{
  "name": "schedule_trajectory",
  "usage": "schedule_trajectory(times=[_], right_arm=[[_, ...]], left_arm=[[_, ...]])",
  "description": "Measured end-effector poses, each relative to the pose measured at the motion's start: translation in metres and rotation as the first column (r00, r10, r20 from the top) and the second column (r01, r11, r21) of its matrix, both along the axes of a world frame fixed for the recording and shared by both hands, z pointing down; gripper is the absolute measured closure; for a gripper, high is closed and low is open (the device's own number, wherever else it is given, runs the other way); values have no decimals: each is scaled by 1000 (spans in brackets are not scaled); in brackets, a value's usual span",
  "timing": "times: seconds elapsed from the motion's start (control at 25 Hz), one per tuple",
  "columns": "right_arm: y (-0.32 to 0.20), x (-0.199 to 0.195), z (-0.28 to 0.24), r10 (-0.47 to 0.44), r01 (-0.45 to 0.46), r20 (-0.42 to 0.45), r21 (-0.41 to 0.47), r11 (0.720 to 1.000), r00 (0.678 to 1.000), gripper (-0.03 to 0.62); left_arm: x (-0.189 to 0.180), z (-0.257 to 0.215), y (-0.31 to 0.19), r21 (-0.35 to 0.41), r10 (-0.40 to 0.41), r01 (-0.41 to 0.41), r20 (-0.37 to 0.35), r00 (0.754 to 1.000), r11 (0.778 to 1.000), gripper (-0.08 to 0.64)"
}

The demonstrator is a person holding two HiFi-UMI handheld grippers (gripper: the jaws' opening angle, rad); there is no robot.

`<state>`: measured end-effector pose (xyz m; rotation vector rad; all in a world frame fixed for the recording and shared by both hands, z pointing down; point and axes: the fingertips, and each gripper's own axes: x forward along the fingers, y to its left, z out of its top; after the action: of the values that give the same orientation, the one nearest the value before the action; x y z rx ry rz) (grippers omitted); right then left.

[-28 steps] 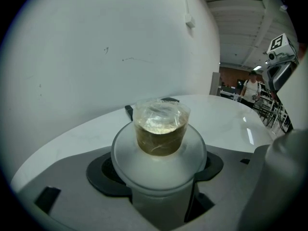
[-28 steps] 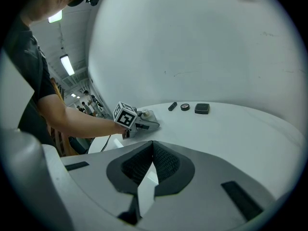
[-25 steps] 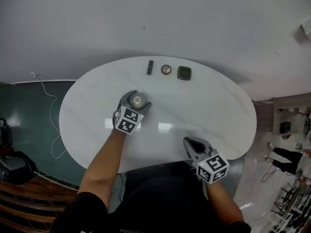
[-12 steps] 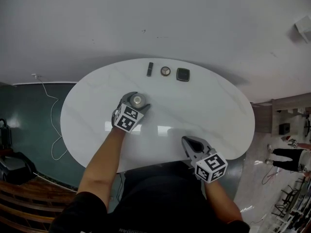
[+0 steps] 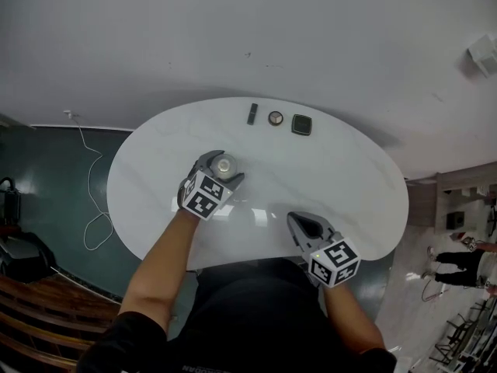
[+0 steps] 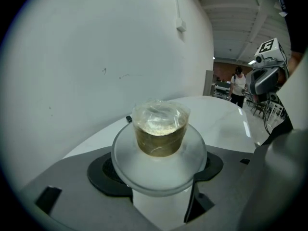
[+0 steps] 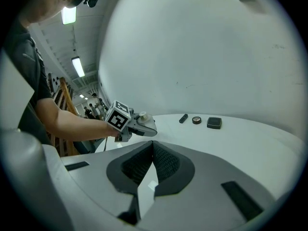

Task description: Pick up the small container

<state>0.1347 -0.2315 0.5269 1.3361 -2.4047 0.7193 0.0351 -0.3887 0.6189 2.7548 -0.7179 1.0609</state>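
The small container [image 5: 224, 165] is a clear cup of yellowish stuff under plastic film, sitting on a frosted round piece [image 6: 159, 160]. My left gripper [image 5: 215, 169] is shut on it over the left middle of the white oval table [image 5: 349, 177]. In the left gripper view the jaws of the left gripper [image 6: 159, 174] clasp the frosted part from both sides. I cannot tell whether the container touches the table. My right gripper [image 5: 295, 221] is shut and empty at the table's near edge; in its own view the right gripper [image 7: 153, 147] has its pads pressed together.
At the table's far edge lie a black stick-shaped item [image 5: 252, 113], a round compact [image 5: 276, 118] and a black square case [image 5: 301, 124]. A cable [image 5: 89, 185] trails on the dark floor at left. A person [image 5: 458, 245] stands far right.
The head view has shifted slightly. My left gripper keeps its hold on the container in nearly the same spot. The right gripper has drifted a little farther in over the table.
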Motion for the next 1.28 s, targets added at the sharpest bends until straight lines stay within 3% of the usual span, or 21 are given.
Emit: schedule_trajectory(times=[0.56, 0.88, 1.28], right_arm=[[-6, -23, -35, -91, 90, 5, 89, 992, 996, 598], [-11, -33, -46, -137, 135, 2, 132, 982, 991, 598], [-25, -49, -65, -176, 178, -29, 193, 965, 984, 598]], left_arm=[[-29, -74, 53, 5, 8, -8, -8, 1000, 1000, 216], [-40, -102, 68, 20, -42, 43, -65, 997, 999, 216], [-59, -135, 90, 37, -92, 95, -87, 992, 995, 216]])
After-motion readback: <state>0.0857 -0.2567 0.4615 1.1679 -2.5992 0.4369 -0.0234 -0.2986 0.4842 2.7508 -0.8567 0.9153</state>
